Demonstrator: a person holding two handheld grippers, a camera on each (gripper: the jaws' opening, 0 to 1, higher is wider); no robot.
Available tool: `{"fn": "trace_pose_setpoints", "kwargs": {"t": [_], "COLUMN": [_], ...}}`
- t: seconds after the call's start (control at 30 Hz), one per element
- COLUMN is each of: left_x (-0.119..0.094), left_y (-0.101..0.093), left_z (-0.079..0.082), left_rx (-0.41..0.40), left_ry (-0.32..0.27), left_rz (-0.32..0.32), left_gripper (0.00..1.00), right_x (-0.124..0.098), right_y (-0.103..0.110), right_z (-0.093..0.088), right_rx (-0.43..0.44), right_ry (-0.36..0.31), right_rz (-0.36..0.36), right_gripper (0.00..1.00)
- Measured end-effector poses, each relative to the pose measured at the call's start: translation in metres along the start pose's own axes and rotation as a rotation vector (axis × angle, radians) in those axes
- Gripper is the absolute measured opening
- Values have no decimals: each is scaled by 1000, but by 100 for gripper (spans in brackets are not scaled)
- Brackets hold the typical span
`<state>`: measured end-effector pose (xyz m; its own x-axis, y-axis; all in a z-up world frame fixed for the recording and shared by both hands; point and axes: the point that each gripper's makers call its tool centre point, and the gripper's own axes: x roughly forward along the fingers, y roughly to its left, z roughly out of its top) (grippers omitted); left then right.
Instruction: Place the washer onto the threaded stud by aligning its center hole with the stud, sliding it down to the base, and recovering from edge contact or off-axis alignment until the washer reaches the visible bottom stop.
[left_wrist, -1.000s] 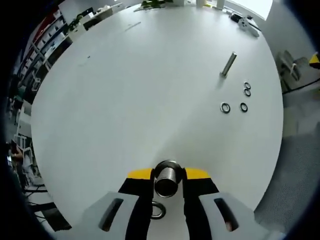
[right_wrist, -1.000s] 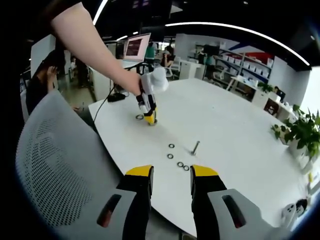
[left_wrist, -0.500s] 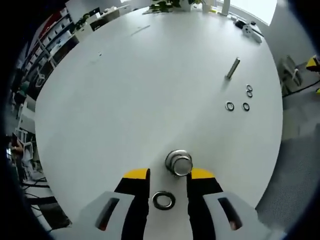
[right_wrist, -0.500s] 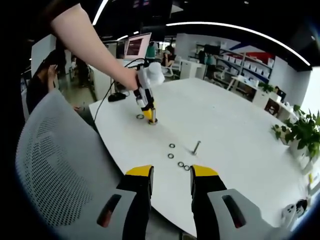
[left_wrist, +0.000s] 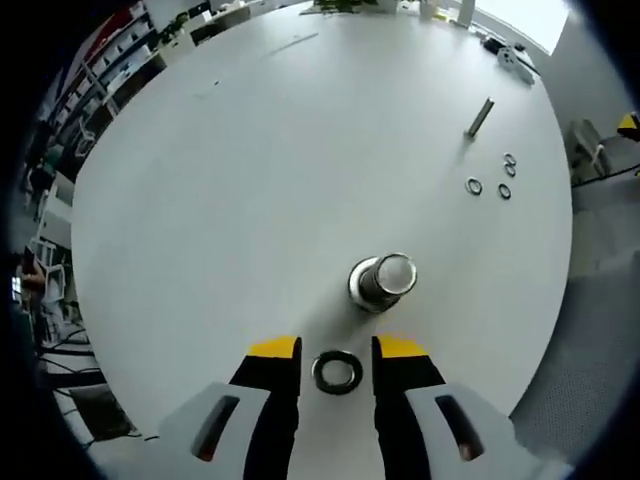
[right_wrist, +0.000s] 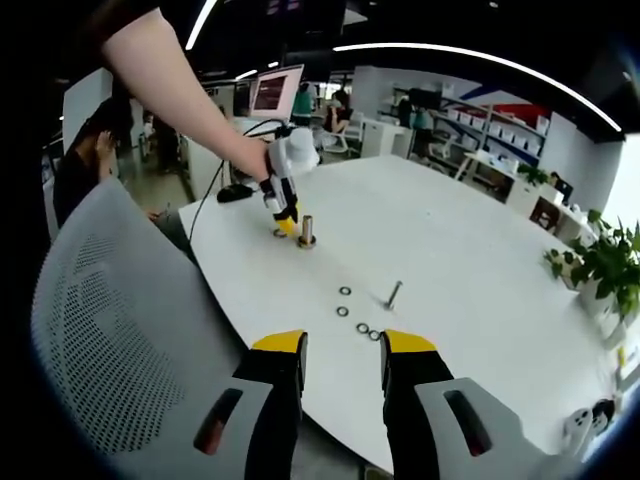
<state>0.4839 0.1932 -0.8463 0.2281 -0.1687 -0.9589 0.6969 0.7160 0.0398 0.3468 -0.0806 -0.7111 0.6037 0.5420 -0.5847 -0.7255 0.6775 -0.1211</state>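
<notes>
Drawn back from the threaded stud (left_wrist: 381, 281) since a second ago: left tool (left_wrist: 337, 352), jaws now apart and empty. Dark round washer (left_wrist: 338, 372) flat on the white desk (left_wrist: 250, 170) between those jaws, just short of the upright metal stud. Broad bare desk beyond. Right tool (right_wrist: 343, 352) wide, empty, near the desk edge.

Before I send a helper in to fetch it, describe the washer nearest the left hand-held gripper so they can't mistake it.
On the round white table, find the upright metal stud. The washer is the dark ring lying flat just beside it, between the left hand-held gripper tips. It lies alone, unlike the four small rings clustered by the loose bolt.
</notes>
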Motion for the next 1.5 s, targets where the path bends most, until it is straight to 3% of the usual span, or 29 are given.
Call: {"fn": "trace_pose_setpoints", "kwargs": {"t": [0.37, 0.53, 0.77, 1.37, 1.5], "left_x": [7, 5, 4, 4, 4], "left_y": [-2, -5, -15, -10, -10], "left_z": [-22, -21, -24, -30, -30], "left_rx": [-30, -66, -12, -46, -56], "left_ry": [38, 23, 26, 36, 42], "left_rz": [-2, -10, -24, -31, -23], "left_gripper": [26, 22, 21, 25, 21], "right_x": [0, 0, 0, 0, 0], "right_y": [0, 0, -1, 0, 0], "right_z": [0, 0, 0, -1, 0], "right_rx": [-3, -1, 0, -1, 0], "right_ry": [0, 2, 3, 6, 4], "right_rz": [-1, -2, -5, -4, -5], "right_gripper": [32, 32, 32, 32, 32]}}
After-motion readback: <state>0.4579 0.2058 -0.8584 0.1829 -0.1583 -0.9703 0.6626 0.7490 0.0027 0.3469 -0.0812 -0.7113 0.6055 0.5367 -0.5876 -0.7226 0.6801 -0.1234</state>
